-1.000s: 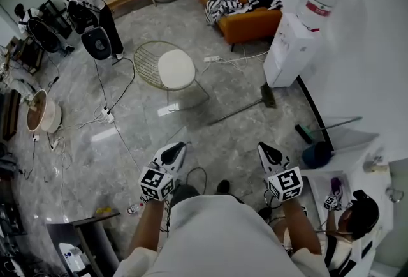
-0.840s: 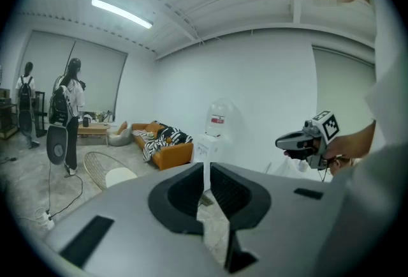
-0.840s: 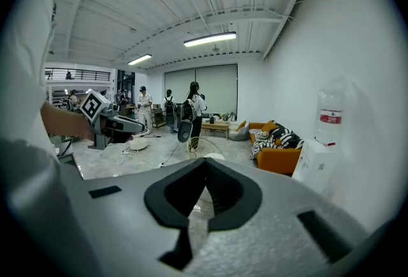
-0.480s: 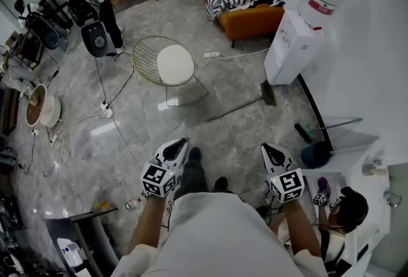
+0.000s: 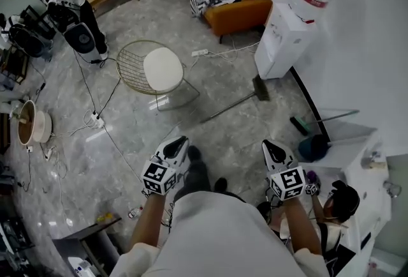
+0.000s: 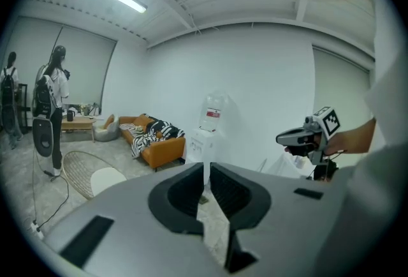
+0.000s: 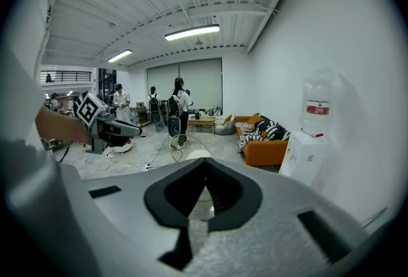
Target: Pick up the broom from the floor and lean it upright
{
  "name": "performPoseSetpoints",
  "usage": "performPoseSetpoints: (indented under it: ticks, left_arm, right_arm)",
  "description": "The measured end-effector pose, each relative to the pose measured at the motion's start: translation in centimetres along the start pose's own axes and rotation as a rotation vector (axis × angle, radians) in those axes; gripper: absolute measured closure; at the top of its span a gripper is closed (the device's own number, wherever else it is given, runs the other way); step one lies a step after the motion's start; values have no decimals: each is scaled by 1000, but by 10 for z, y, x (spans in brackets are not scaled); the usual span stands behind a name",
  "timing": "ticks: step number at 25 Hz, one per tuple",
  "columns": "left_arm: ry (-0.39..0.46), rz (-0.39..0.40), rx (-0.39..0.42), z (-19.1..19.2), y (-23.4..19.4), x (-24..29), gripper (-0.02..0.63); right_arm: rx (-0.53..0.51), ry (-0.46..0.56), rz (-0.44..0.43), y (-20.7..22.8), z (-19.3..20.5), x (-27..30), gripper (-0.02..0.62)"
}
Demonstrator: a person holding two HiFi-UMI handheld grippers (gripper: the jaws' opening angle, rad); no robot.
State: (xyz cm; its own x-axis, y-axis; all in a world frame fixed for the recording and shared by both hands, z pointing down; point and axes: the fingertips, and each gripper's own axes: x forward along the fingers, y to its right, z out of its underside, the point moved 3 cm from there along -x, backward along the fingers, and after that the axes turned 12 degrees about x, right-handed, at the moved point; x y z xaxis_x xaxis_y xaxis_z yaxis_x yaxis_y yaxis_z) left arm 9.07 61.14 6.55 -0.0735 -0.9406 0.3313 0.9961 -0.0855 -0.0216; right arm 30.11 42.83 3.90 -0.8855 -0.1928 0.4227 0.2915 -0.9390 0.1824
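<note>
Head view shows us walking toward the broom (image 5: 233,104). Compared with a second ago, the sofa and wire chair (image 5: 156,68) have slid toward the top left of the frame, and a dark shoe (image 5: 194,155) has stepped out between our two claws. The broom itself has not moved. It lies flat on the floor (image 5: 127,142), its head just beside the base of the water dispenser (image 5: 280,39) and its handle running down toward us.

Our left claw (image 5: 180,143) shows only a thin slit between its jaws in the left gripper view, with nothing in it. Our right claw (image 5: 270,145) has its jaws pressed together and empty in the right gripper view. Both remain well short of the handle.

We judge this to be the approach, with no part of the pickup done yet. Before either claw can take the handle, its jaws will need to spread and drop toward the floor.
</note>
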Motion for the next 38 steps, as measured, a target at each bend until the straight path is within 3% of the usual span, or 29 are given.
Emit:
performPoseSetpoints:
  ticks: [6, 13, 21, 24, 30, 38]
  left_arm:
    - [-12, 69, 13, 2, -53, 39, 574]
    - [-38, 106, -6, 10, -130, 80, 574]
    - [-66, 190, 79, 35, -189, 122, 574]
    - [-70, 223, 94, 53, -202, 130, 574]
    - [-86, 256, 49, 83, -204, 138, 574]
    - [-117, 227, 2, 119, -201, 157, 574]
  right_arm:
    - [47, -46, 46, 11, -12, 67, 594]
    - [27, -102, 45, 16, -36, 150, 594]
    - [-9, -180, 33, 28, -40, 227, 594]
    - [-18, -204, 24, 25, -35, 252, 594]
    - [-3, -250, -6, 18, -19, 282, 594]
    - [-45, -297, -90, 29, 4, 325, 594]
